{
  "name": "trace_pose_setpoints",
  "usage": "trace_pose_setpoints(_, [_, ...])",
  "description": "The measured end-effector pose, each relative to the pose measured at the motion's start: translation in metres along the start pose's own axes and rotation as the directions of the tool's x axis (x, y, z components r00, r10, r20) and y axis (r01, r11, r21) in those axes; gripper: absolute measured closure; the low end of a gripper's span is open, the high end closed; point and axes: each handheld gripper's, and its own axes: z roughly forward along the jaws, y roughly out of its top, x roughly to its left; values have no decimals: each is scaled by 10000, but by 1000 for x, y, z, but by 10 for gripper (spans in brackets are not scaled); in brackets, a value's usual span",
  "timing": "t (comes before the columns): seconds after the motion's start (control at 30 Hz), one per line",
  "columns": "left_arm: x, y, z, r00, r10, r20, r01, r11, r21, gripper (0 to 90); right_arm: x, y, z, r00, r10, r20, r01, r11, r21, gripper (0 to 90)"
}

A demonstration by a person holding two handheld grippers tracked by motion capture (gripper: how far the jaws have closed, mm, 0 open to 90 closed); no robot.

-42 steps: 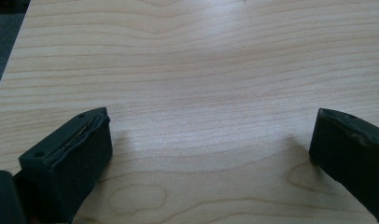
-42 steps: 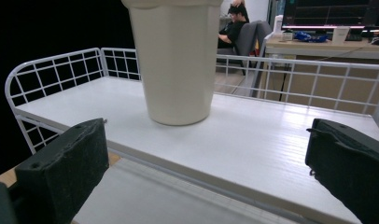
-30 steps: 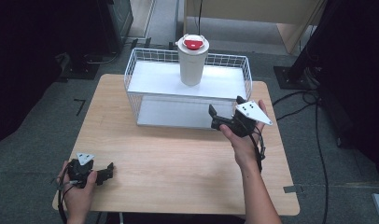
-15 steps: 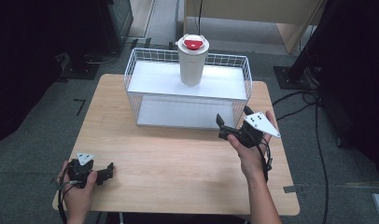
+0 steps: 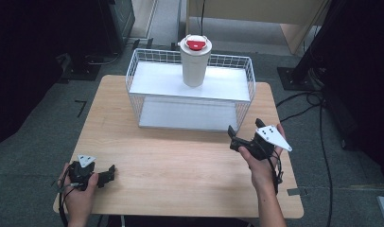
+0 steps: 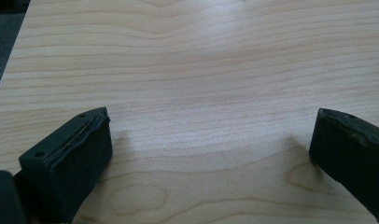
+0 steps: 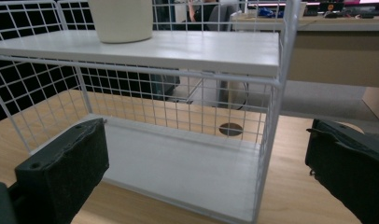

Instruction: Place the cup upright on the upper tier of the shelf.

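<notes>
Both jaws of the right gripper (image 5: 233,137) gape just beside the wire rack (image 5: 242,101).

White tumbler (image 5: 195,61) with red-topped lid, upright on wire rack's (image 5: 190,101) upper shelf, rear centre

Your right hand-held gripper (image 5: 241,140) has drawn back from the wire rack (image 5: 190,101). A second ago it sat right against the rack's front right corner, level with the lower shelf; half a second ago it was already a little off that corner; now it is nearer to you and farther out from the rack's front, over bare surface (image 5: 180,161), with its jaws spread wide and pointing toward that same corner. Your right hand (image 5: 261,163) and forearm have pulled back with it.
</notes>
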Motion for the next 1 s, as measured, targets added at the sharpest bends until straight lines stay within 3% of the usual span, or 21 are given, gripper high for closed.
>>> trace_pose_setpoints(0.63, [0, 0, 0, 10000, -11, 1, 11, 10000, -2, 0, -33, -37, -32, 9963, 218, 829, -266, 9980, 572, 0])
trace_pose_setpoints(1.0, [0, 0, 0, 10000, -9, 2, 9, 10000, 0, 0, -51, -49, -48, 9924, 48, 1233, -155, 9962, 861, 0])
